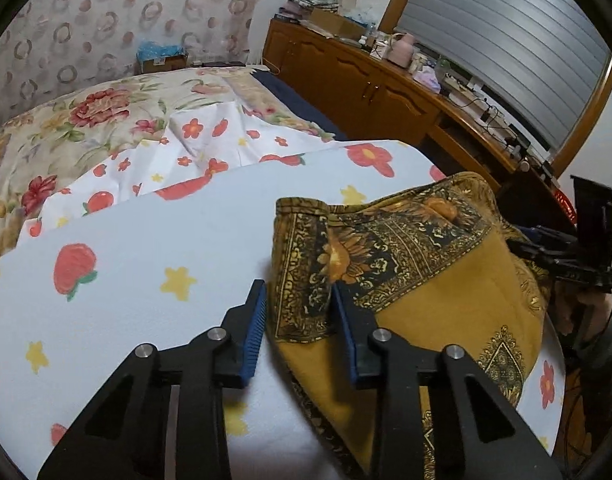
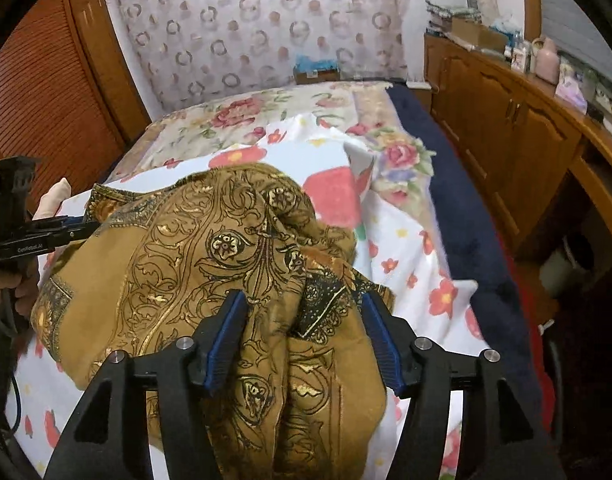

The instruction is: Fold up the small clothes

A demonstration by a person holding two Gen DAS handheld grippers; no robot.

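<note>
Nearest the lens in the left wrist view, your left hand-held gripper [image 1: 295,300] straddles the patterned border of the mustard cloth [image 1: 438,304]; its 2 blue pads sit either side of that edge with a little gap showing on the left pad, so the jaws read as not yet clamped. That placement suits picking up a hem to start a fold.

In the right wrist view, your right hand-held gripper [image 2: 303,312] stands parted over a bunched ridge of the same cloth [image 2: 177,264], at the lower centre of the frame. The fabric rises between the 2 pads but neither visibly presses it, so the bunch looks released rather than gripped.

There is 1 garment to fold, and it lies crumpled, not flat, on the white worktop cover printed with strawberries and stars [image 1: 145,248]. It fills the lower right of the left view and the lower centre of the right view.

Beyond it, 1 bed with a flowered quilt [image 2: 241,116] stretches to the patterned wall, and 1 wooden sideboard [image 2: 506,120] runs along the right edge, cluttered on top.
</note>
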